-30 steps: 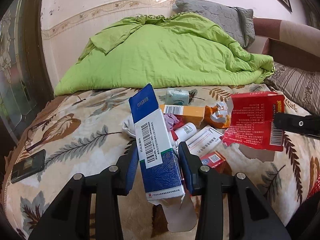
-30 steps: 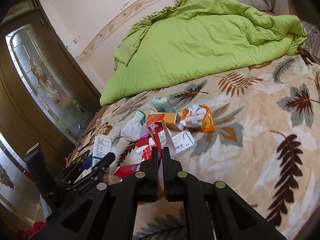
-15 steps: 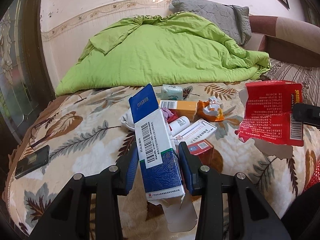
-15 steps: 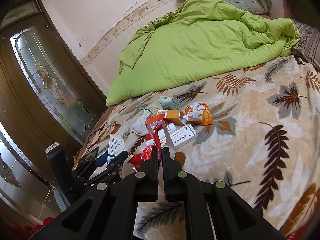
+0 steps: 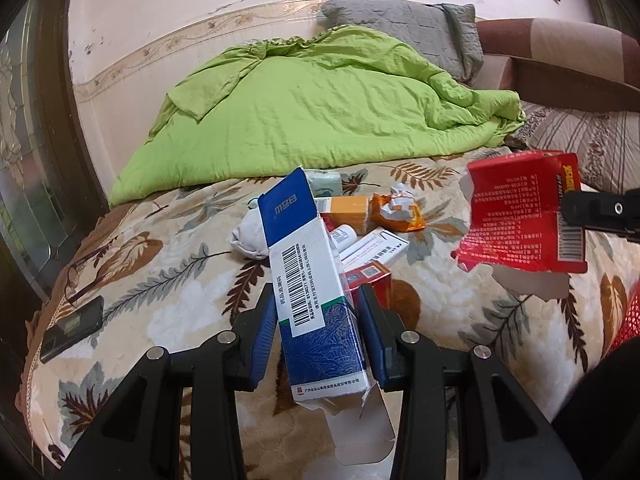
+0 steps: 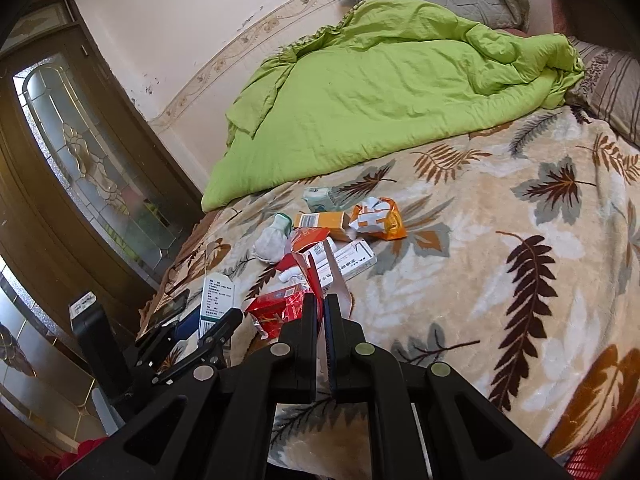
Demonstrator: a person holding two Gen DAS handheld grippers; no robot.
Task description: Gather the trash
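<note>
Blue-and-white carton (image 5: 316,280) sits clamped in my left gripper (image 5: 318,328), the torn red box (image 5: 524,216) pinched flat in my right gripper (image 6: 320,316). Beyond, remaining trash (image 6: 340,236) litters the bed (image 6: 500,240). I fear the thin red card tearing or slipping free.

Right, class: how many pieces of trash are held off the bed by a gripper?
2: the blue-and-white box in the left gripper, the torn red box in the right gripper.

trash pile (image 6: 332,236) mid-bed, quilt (image 6: 384,92) behind, phone (image 5: 72,328) far left.
</note>
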